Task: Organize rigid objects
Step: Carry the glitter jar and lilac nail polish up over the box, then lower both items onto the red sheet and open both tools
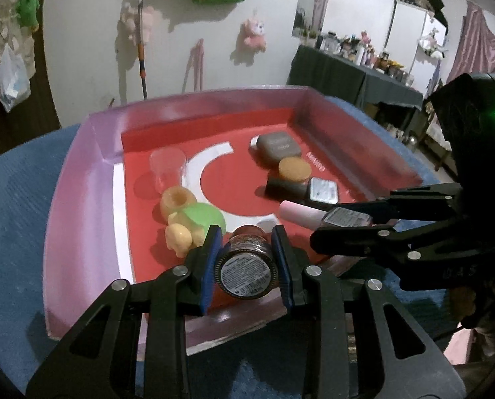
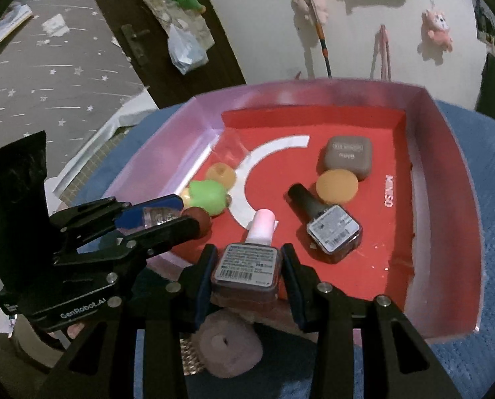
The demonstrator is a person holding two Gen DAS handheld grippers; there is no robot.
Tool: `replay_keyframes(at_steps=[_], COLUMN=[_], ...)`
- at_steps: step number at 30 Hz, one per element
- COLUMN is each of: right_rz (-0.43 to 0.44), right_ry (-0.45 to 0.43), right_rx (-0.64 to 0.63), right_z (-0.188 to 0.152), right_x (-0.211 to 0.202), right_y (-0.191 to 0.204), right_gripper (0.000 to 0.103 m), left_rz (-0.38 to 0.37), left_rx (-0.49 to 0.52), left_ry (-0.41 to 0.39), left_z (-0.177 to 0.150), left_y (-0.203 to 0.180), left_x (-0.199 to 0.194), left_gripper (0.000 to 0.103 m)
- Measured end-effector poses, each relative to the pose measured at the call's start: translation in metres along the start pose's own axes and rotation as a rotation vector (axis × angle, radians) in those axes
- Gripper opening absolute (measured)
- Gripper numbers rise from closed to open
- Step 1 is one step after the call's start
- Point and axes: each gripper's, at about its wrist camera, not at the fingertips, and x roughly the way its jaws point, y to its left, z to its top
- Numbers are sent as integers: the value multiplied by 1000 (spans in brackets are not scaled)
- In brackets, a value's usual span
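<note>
Over the near edge of the red tray [image 1: 357, 139], both of my tools are already loaded. My left tool [image 1: 245, 259] is clamped on a round glitter bottle [image 1: 247, 266], its labelled base toward the camera and its dark red cap pointing away into the tray, so the long axis runs straight ahead along the fingers. My right tool [image 2: 247, 266] grips a square pink-capped polish bottle [image 2: 247, 262] the same way, base toward me, pale cap pointing at the white arc on the tray floor. Each bottle sits just above the tray's front lip, so I judge that setting them down needs only a short reach forward. Lying ahead on the floor are a black-capped bottle [image 2: 327, 226], an orange disc [image 2: 337, 186], a grey case [image 2: 347, 156] and a green turtle toy [image 2: 207, 196]. The tray sits on a blue desk [image 1: 14, 199].
</note>
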Motion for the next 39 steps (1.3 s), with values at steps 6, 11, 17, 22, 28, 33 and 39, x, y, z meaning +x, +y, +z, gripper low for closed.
replay_keyframes(at_steps=[6,11,17,22,28,33,39], right_rz=[-2,-37,-167,-179,-247,-318,-311], right_ry=[34,29,-10,-16,-2,-3,-20], right_rx=[38,54,41,58,47,36,68], right_z=[1,3,3,4,5,4,4], right_x=[14,20,17,18,24,27,27], right_y=[-14,-22,-25,-25,-15,-7,-11], right_gripper=[42,41,41,41,42,42,42], left_rz=[5,33,47,30,-11,-2,19], left_rx=[-15,-16,-64,-79,-139,-124,-97], left_ry=[34,20,40,30,58,58,51], left_z=[0,3,-4,-7,-10,-10,-12], left_y=[7,10,25,26,37,34,28], left_x=[12,12,17,19,30,31,32], left_gripper=[29,29,29,29,29,29,29])
